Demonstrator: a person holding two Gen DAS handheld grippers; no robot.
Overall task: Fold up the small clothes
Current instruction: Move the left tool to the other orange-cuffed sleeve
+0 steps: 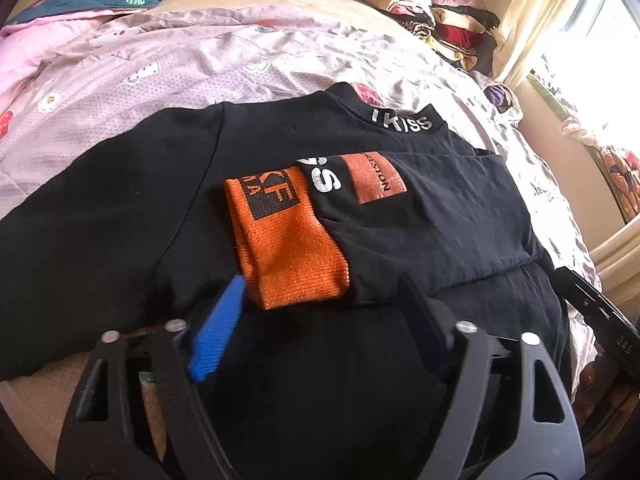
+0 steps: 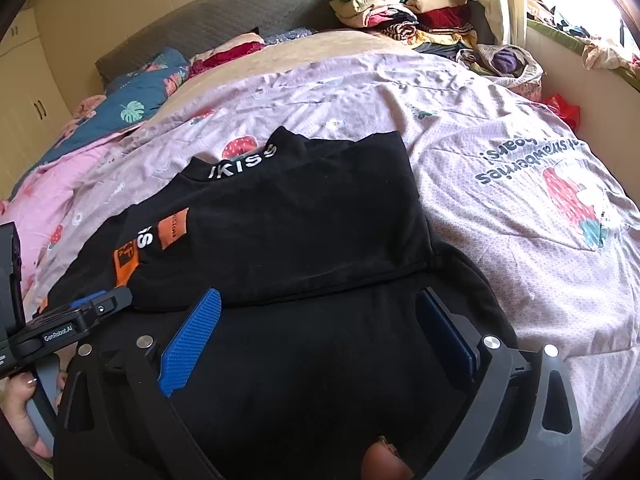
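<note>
A black sweatshirt [image 1: 160,200] lies flat on the pink strawberry-print bed cover [image 1: 160,64], its collar lettered "KISS" pointing away. One sleeve is folded across the chest; its orange cuff [image 1: 288,240] and an orange patch [image 1: 376,180] face up. My left gripper [image 1: 320,292] hangs open over the lower body of the shirt. The cuff's end lies between its fingers, and the blue pads [image 1: 216,336] do not press on it. In the right wrist view the sweatshirt [image 2: 320,216] fills the middle. My right gripper [image 2: 318,296] stands wide open above its hem, holding nothing.
Piles of folded clothes [image 2: 400,8] sit at the bed's far right corner by the curtain. A blue leaf-print quilt [image 2: 136,100] and pink bedding lie at the far left. A hand [image 2: 24,412] holds the left gripper [image 2: 106,300]. Cover with a strawberry print [image 2: 560,200] spreads to the right.
</note>
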